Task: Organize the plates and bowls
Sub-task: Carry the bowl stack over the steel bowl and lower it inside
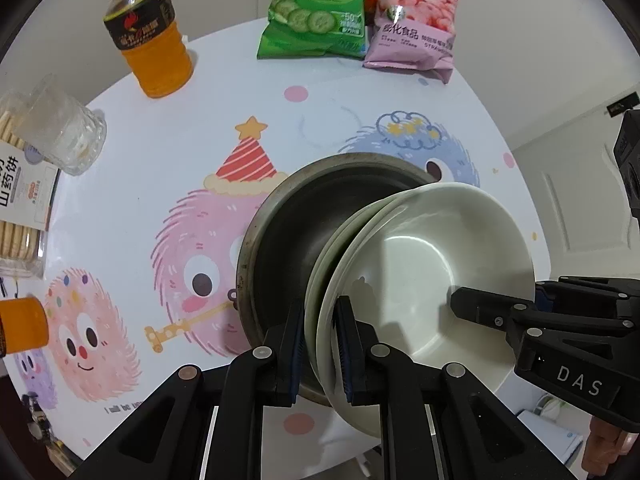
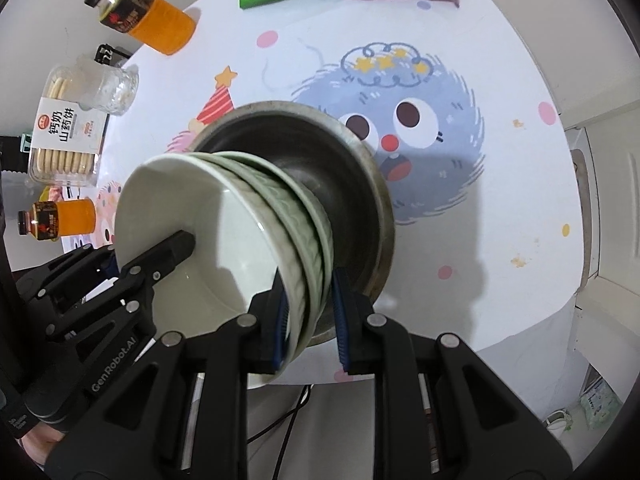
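over the cartoon tablecloth [image 1: 168,152], both grippers' fingers [image 1: 294,344] [image 2: 280,320] clamp the stacked pale bowls' [image 1: 420,256] opposite rims.

**Stacked bowls held tilted over a dark metal bowl**

At lower centre, the right hand-held gripper [image 2: 308,320] clamps the rim of a stack of pale green bowls [image 2: 224,236], tilted over a dark metal bowl [image 2: 340,184] on the cartoon-printed surface [image 2: 500,240]. From the lower left, the left hand-held gripper [image 2: 176,246] reaches inside the top bowl.
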Demonstrator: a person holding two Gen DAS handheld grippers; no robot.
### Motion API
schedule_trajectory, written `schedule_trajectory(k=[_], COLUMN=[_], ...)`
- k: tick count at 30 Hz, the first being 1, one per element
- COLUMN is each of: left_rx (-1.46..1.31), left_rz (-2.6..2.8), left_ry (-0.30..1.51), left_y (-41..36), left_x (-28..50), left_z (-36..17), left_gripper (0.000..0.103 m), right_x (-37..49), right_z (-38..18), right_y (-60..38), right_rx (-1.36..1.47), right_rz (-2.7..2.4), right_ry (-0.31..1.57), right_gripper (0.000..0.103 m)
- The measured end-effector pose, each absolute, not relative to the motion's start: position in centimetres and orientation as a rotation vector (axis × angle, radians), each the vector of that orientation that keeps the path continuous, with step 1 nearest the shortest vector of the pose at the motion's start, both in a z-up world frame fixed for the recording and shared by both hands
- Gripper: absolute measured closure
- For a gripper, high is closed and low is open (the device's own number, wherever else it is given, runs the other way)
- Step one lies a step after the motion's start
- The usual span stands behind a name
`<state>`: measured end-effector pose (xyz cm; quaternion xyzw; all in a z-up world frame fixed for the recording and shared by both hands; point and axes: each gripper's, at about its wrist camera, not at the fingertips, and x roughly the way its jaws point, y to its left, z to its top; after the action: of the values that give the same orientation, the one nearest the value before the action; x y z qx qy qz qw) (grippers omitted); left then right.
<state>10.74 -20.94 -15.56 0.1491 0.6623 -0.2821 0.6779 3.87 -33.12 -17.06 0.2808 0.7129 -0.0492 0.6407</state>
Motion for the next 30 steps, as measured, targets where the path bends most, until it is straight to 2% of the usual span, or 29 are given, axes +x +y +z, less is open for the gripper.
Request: schedule_trajectory(k=[23,24,26,28,29,30], left_rx=[0.319,0.299,0.264,0.286,0.301,0.289], left_rz=[-0.587,-0.592,-0.619,-0.610,-0.597,-0.594], left_ry=[1.547,1.551,1.547,1.508,1.480,1.467], left_y=[-21.5,-21.3,-21.0,-20.9,-20.7,-20.4], left_x=[11.8,11.9,12.0,11.9,12.0,12.2], left_z=[-18.0,-18.0,-17.4,-16.3,-15.7,-15.1], left_gripper=[0.087,0.085,0.068,0.047,0.040,0.036], right_x=[4.9,4.8,4.5,4.1,3.9,3.7], right_z=[-20.0,-20.1,-20.0,-19.7,-19.3,-18.8], right_y=[-33.3,-33.4,-33.6,-33.8,-34.0,-34.2], right_rx=[0.662,0.683,0.729,0.789,0.801,0.805], right_rz=[-0.099,-0.093,-0.079,-0.058,-0.067,-0.079], right_ry=[1.679,1.675,1.649,1.607,1.591,1.577], right_gripper=[0.081,0.079,0.073,0.055,0.053,0.045])
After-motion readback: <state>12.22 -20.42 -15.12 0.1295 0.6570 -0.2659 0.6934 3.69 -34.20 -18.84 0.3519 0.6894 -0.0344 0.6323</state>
